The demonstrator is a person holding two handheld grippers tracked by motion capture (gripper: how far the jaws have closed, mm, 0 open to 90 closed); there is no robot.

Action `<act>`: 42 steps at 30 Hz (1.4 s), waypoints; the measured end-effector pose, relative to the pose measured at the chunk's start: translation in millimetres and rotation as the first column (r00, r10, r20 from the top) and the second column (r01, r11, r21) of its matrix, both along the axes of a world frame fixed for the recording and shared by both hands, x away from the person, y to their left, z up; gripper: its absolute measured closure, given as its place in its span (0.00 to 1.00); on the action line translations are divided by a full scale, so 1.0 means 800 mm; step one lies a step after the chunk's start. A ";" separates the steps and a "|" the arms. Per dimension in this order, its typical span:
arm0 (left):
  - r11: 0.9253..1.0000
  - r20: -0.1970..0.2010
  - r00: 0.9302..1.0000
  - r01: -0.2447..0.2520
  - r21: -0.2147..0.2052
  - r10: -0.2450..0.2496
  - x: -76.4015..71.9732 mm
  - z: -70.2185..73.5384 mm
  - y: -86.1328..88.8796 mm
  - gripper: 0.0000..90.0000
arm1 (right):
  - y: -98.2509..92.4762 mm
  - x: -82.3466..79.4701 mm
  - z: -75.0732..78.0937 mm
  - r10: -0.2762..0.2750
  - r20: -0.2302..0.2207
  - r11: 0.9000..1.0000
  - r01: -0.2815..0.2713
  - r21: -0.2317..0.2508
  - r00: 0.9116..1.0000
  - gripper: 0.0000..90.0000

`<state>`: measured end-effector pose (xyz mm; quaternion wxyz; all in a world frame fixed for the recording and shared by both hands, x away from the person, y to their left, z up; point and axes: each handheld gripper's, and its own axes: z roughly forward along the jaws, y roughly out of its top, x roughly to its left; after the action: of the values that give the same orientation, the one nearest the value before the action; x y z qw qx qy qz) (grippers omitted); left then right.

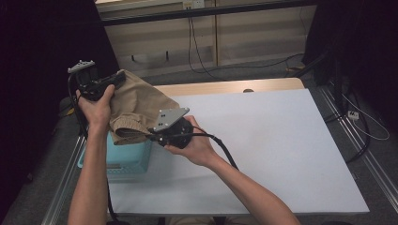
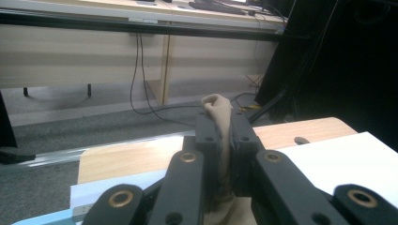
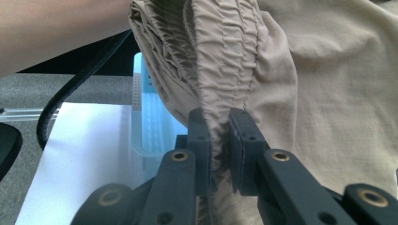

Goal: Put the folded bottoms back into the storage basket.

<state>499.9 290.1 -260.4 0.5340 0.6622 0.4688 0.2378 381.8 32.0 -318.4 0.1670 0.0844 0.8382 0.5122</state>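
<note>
Black jaws of the right hand-held gripper (image 3: pixel 219 140) stand closed on the gathered elastic waistband of a tan garment (image 3: pixel 300 79), the cloth pinched flat between the pads so that the ruched band fans upward from the bite. Gripping at the waistband looks deliberate: it is the thickest, firmest edge, and it gives a hold that should not slip as the cloth hangs.

From the left gripper view, the left hand-held gripper (image 2: pixel 220 133) is likewise clamped on a fold of the same cloth (image 2: pixel 217 105), a small tuft poking out above the jaw tips.

Seen from the high view, the garment (image 1: pixel 136 105) is held in the air between the two, off the table (image 1: pixel 281 154), at its left edge. The left hand-held gripper (image 1: pixel 112 80) holds the far upper end and the right one (image 1: pixel 152 131) the nearer lower end, so the cloth sags between two separated points rather than bunching. Below it sits a light blue basket (image 1: pixel 126 161), just beside the table's left side. With the garment directly above the basket's near part, I judge it is either being lifted out for spreading on the white surface or being carried over the basket; which one cannot be told.
</note>
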 end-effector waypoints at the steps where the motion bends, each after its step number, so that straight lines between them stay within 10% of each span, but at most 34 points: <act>1: 1.000 -0.002 1.000 -0.005 0.001 0.005 0.000 0.001 0.002 0.95 | 0.002 0.000 0.000 0.000 0.000 1.000 0.000 0.002 1.000 0.89; 31: 0.994 0.011 0.995 -0.102 -0.044 0.103 0.002 0.009 0.077 0.95 | 0.073 0.021 0.012 0.027 0.006 1.000 -0.027 0.004 1.000 0.90; 42: 0.991 -0.007 0.993 -0.122 -0.048 0.122 0.003 -0.016 0.112 0.95 | 0.106 0.025 -0.003 0.048 -0.023 0.999 -0.048 -0.014 0.999 0.90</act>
<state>502.5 379.3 -273.5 0.5334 0.6196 0.5152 0.2573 401.6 116.5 -320.4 0.1457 0.0688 0.8455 0.5091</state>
